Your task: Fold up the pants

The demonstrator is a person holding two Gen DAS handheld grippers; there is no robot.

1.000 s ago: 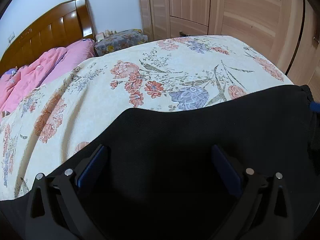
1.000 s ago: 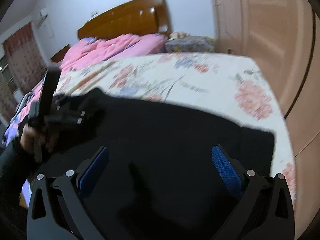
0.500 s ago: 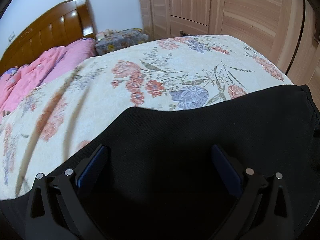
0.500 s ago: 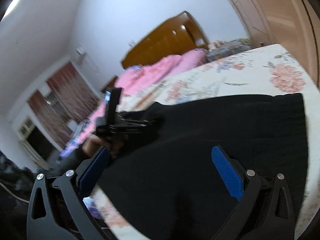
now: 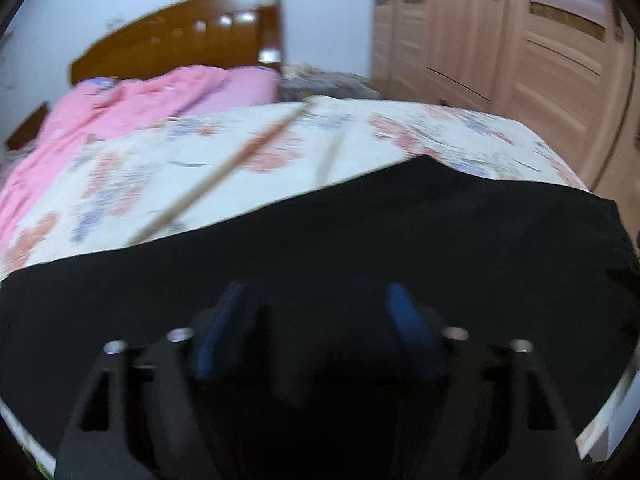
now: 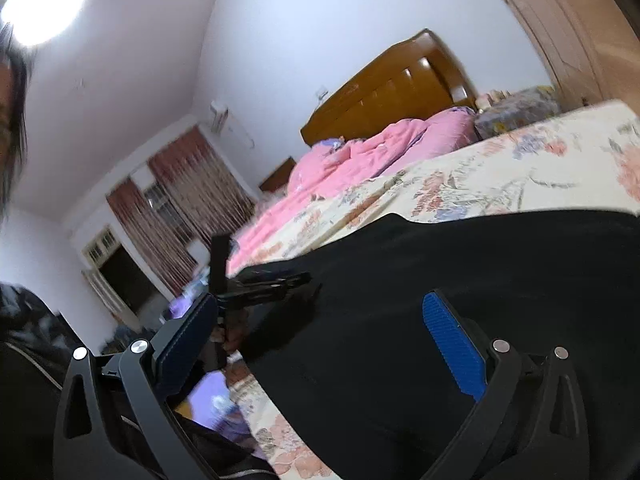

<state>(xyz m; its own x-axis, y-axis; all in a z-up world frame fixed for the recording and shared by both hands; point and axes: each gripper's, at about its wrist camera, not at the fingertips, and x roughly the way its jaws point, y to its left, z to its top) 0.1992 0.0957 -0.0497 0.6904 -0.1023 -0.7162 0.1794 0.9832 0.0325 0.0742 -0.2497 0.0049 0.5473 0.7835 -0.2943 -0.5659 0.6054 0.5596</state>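
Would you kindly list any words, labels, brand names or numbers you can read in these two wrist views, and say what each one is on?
None: no legible text appears in either view.
The black pants show no tag or print.
The floral bedspread carries only a flower pattern, blurred by motion.
The small items on the bedside stand are too small and blurred to read.

One black pants (image 5: 400, 240), two grippers (image 6: 320, 344), one bed (image 5: 200, 168).

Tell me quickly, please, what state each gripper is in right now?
Left gripper: jaws closing over the black pants; no grip visible yet.
Right gripper: open, holding nothing, above the pants.
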